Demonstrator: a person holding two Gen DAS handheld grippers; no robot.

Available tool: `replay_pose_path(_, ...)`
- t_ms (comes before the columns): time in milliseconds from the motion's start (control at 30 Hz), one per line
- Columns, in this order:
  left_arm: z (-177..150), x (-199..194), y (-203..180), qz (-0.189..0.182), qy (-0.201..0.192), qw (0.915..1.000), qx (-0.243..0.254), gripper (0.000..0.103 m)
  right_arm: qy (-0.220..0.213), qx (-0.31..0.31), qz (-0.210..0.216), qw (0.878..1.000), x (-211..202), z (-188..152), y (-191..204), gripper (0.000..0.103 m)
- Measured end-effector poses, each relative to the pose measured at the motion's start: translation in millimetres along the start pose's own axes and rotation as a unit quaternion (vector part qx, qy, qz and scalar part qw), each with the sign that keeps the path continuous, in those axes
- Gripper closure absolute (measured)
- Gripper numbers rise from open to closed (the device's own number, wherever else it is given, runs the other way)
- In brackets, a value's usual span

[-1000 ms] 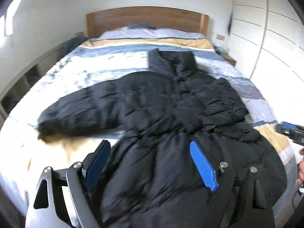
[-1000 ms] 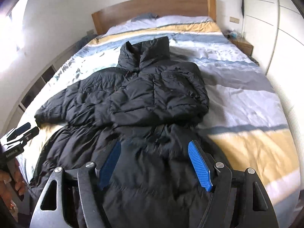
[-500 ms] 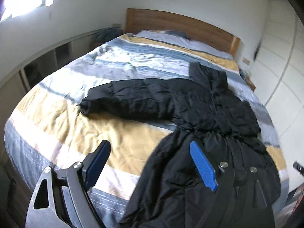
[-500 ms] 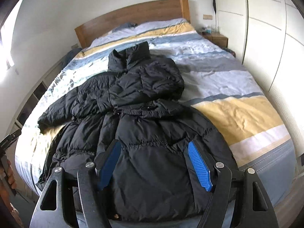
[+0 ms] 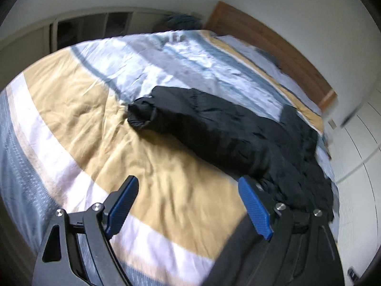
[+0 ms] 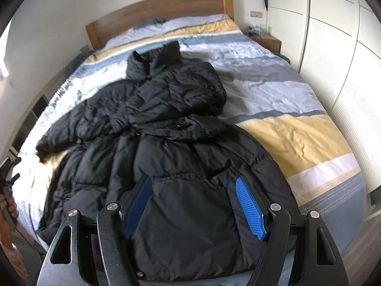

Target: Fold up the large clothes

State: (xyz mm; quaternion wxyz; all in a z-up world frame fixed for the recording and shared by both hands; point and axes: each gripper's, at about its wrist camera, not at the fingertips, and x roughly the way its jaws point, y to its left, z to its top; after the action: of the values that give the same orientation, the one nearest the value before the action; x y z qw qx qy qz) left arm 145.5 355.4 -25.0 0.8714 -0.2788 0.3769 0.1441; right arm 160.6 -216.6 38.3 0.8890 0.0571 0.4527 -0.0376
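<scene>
- A black puffer coat (image 6: 166, 147) lies face-up on the striped duvet (image 6: 297, 128) of the bed, collar toward the wooden headboard (image 6: 157, 7), hem at the foot edge; its right sleeve looks already folded in over the chest, though the dark bulk makes this hard to be sure of.
- The other sleeve (image 5: 202, 121) is stretched out sideways across the yellow and white stripes, cuff well apart from the coat's body; this is likely the part to fold next.
- The left gripper (image 5: 188, 205) hovers over bare duvet near that sleeve, jaws wide apart and holding nothing; the view is blurred, so exact height above the bed cannot be told.
- The right gripper (image 6: 193, 205) hangs above the lower hem, jaws likewise spread and empty; no fabric is between the blue pads (image 6: 250, 207).
- To do it well: take the sleeve near the cuff, pinching through the whole padded thickness so the slick shell does not slip; lift just clear, carry it across the chest, and lay it flat so it mirrors the other side; the right tongs could pin the shoulder or hem so the body does not drag.
- Containers: open cubby shelves (image 5: 78, 31) stand against the wall beside the bed; their contents are too dark to make out; a bedside table (image 6: 266, 39) carries small items, unidentifiable.
</scene>
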Motion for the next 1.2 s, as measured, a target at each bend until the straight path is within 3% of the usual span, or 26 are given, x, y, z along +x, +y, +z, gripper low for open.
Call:
replay_pose_path(233,38.0,85.8,27.6,-0.017,0.024,0.9948,-0.097,0.017,0.033,-0.008,-0.031,0.999,42.9,17.0,-1.4,0.031)
replay_pose_path(400,60.0,136.8,47.0,-0.057,0.034,0.9785,-0.195,0.017,0.044,-0.001,-0.039,0.998,72.3,32.2,2.0,0.03)
replay_pose_path(467,63.1,151.2,54.9,-0.077,0.036,0.9683,-0.235,0.02,0.048,-0.002,-0.04,0.998,81.6,35.4,6.2,0.031)
replay_pose_path(533,65.0,162.6,62.8,-0.087,0.033,0.9596,-0.265,0.029,0.052,-0.005,-0.041,0.998,88.4,36.8,11.1,0.031)
replay_pose_path(567,64.9,167.7,65.5,-0.09,0.034,0.9562,-0.276,0.044,0.055,-0.01,-0.042,0.998,93.2,36.5,13.9,0.031)
replay_pose_path(667,63.0,176.0,71.1,-0.11,0.041,0.9478,-0.296,0.068,0.062,-0.017,-0.04,0.997,102.7,34.3,18.5,0.031)
replay_pose_path(767,65.7,170.3,66.6,-0.112,0.036,0.9519,-0.283,0.079,0.067,-0.013,-0.033,0.997,109.1,30.9,18.3,0.031)
replay_pose_path(867,68.4,157.7,56.2,-0.113,0.024,0.9575,-0.264,0.084,0.068,-0.007,-0.027,0.997,110.9,28.2,16.0,0.031)
replay_pose_path(1067,77.3,128.7,29.2,-0.105,0.003,0.9728,-0.206,0.086,0.055,-0.004,-0.019,0.998,99.8,21.4,9.2,0.031)
replay_pose_path(1200,86.0,98.1,-5.8,-0.098,-0.02,0.9857,-0.136,0.087,0.043,-0.001,-0.019,0.999,89.7,16.8,0.2,0.031)
